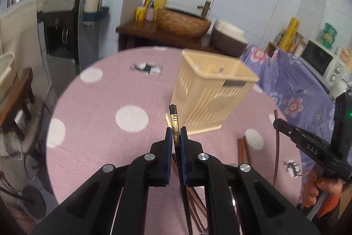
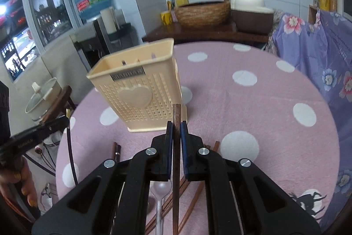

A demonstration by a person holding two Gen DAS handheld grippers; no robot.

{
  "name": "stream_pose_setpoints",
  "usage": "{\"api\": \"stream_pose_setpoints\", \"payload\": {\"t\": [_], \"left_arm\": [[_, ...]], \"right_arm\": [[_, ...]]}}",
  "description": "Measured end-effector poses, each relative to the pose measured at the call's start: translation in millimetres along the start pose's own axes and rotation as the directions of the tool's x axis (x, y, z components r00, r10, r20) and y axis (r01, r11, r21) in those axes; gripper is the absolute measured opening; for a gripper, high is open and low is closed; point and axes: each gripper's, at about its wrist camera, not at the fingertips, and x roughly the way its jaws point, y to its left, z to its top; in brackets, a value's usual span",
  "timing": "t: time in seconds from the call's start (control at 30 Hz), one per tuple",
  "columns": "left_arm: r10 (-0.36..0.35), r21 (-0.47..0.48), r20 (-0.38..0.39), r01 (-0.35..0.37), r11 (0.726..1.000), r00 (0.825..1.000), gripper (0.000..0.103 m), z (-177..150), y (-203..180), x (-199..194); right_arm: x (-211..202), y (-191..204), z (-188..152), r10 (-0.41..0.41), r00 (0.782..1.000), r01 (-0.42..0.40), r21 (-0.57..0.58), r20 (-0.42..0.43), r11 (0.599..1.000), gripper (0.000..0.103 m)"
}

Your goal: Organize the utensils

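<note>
Left wrist view: the left gripper [image 1: 176, 133] has its jaws clenched on a dark chopstick [image 1: 175, 124] with a gold-patterned, square-cut end pointing toward 12 o'clock at the cream perforated plastic holder [image 1: 211, 94]. The right gripper [image 2: 176, 128] grasps a plain brown wooden chopstick [image 2: 176, 147], long axis toward 12. Loose chopsticks [image 2: 193, 197] and a metal spoon [image 2: 160, 195] lie at 6 on the pink dotted bench [image 2: 253, 107].

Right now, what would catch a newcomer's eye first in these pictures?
The cream slotted utensil holder standing upright on the pink polka-dot tablecloth. Then each gripper clamped on a chopstick: the left gripper on a gold-banded one, the right gripper on a brown one.
</note>
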Motion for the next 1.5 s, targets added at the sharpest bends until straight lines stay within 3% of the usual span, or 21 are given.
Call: {"api": "stream_pose_setpoints", "payload": {"t": [0.17,0.4,1.0,1.23,1.3,1.37,1.4,1.5], "left_arm": [[0.024,0.072,0.109,-0.032,0.997,0.994,0.007,14,-8,-37],[0.027,0.071,0.164,-0.039,0.997,0.986,0.006,24,-1,-53],[0.042,0.064,0.205,-0.057,0.996,0.978,0.002,31,10,-60],[0.055,-0.037,0.162,-0.05,0.998,0.985,0.002,20,46,-47],[0.073,-0.087,0.14,-0.061,0.994,0.987,0.007,13,64,-44],[0.106,-0.134,0.121,-0.09,0.987,0.987,0.03,3,82,-42],[0.118,-0.158,0.112,-0.1,0.982,0.987,0.035,-2,91,-42],[0.152,-0.196,0.079,-0.134,0.971,0.985,0.038,-16,112,-40]], "right_arm": [[-36,-5,13,0.021,0.998,-0.021,-0.014,0.056,1.0,0.008],[-69,-10,24,0.021,0.992,-0.019,-0.016,0.123,1.0,0.008],[-80,-21,31,-0.019,0.989,0.021,-0.012,0.143,1.0,0.008],[-81,-21,29,-0.02,0.988,0.022,-0.015,0.152,1.0,0.008],[-82,-20,29,-0.02,0.988,0.023,-0.024,0.155,0.999,0.008],[-82,-21,28,-0.017,0.987,0.02,-0.021,0.158,1.0,0.008],[-82,-21,28,-0.015,0.987,0.017,-0.017,0.158,1.0,0.008],[-81,-24,28,-0.008,0.987,0.009,-0.003,0.158,1.0,0.008]]}}
